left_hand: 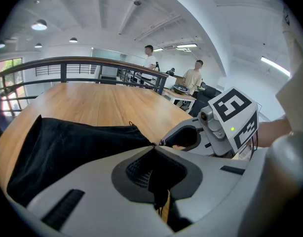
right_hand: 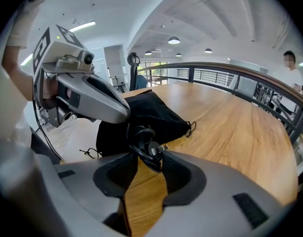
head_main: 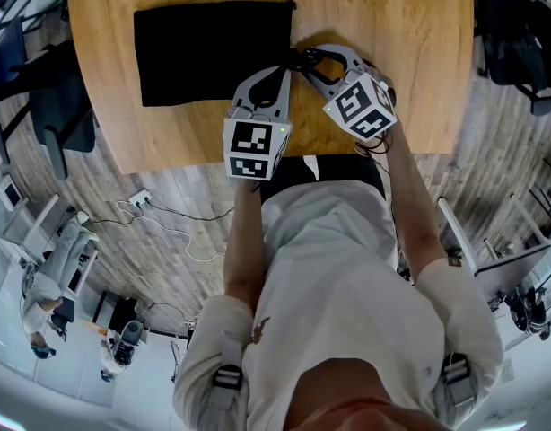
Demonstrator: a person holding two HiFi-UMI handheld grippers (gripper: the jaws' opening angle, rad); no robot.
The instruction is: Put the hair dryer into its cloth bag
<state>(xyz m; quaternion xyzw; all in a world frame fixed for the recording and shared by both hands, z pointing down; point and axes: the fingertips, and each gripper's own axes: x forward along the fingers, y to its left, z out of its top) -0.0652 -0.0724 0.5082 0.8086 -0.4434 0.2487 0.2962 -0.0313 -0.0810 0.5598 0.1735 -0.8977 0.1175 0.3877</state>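
— What covers the pale wooden counter (head_main: 392, 25)?

— A black cloth drawstring bag (head_main: 208, 52), lying flat, left of centre; the hair dryer itself cannot be seen.

— And the arms?

— The forearms (head_main: 417, 214) reach forward, both tools tilted downward, tips nearly meeting at the bag's near right corner. The left tool (left_hand: 152, 147) is clenched on the bag's edge (cloth fills its jaws). The right tool (right_hand: 145, 157) grips a coiled black cable (right_hand: 140, 136) with a metal-pinned plug (right_hand: 157, 148).

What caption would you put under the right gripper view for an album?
Right gripper pinching a coiled black cord beside the black cloth bag on a wooden table, left gripper alongside.
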